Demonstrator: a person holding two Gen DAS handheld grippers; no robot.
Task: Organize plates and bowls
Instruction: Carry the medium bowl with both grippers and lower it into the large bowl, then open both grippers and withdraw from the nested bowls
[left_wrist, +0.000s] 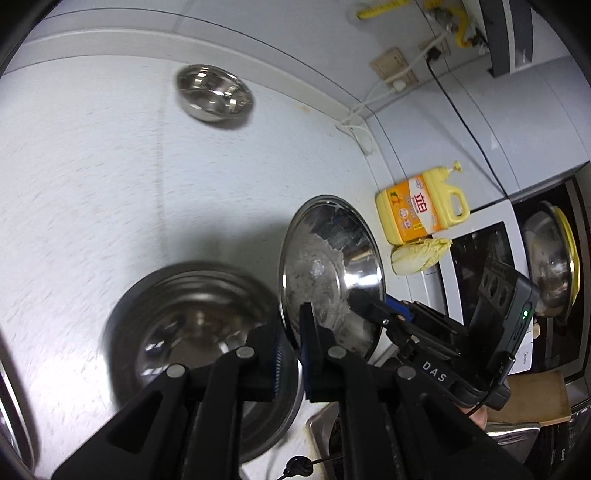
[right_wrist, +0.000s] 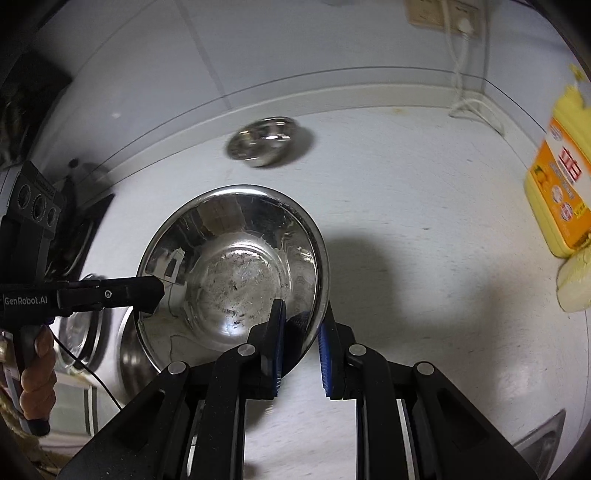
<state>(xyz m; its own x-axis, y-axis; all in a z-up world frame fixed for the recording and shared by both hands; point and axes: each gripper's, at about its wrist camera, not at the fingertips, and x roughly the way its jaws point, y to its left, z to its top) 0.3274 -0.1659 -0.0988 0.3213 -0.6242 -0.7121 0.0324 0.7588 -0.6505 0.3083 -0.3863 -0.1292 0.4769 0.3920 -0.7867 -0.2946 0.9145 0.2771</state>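
Note:
A large steel bowl (right_wrist: 236, 266) is held tilted above the white counter; it also shows in the left wrist view (left_wrist: 328, 269). My left gripper (left_wrist: 291, 354) is shut on its rim, and its fingers (right_wrist: 144, 291) pinch the bowl's left edge in the right wrist view. My right gripper (right_wrist: 301, 354) straddles the opposite rim with a gap at the outer pad; it shows in the left wrist view (left_wrist: 373, 314) at the bowl's edge. Another large steel bowl (left_wrist: 199, 343) sits on the counter below. A small steel bowl (left_wrist: 214, 94) stands far back, also in the right wrist view (right_wrist: 267, 142).
A yellow detergent jug (left_wrist: 421, 210) and a cabbage piece (left_wrist: 421, 254) lie by a white appliance (left_wrist: 480, 273) on the right. A steel pan with yellow rim (left_wrist: 554, 254) stands beyond. A sink edge (left_wrist: 325, 421) is near. Wall sockets (left_wrist: 395, 68) with cords are behind.

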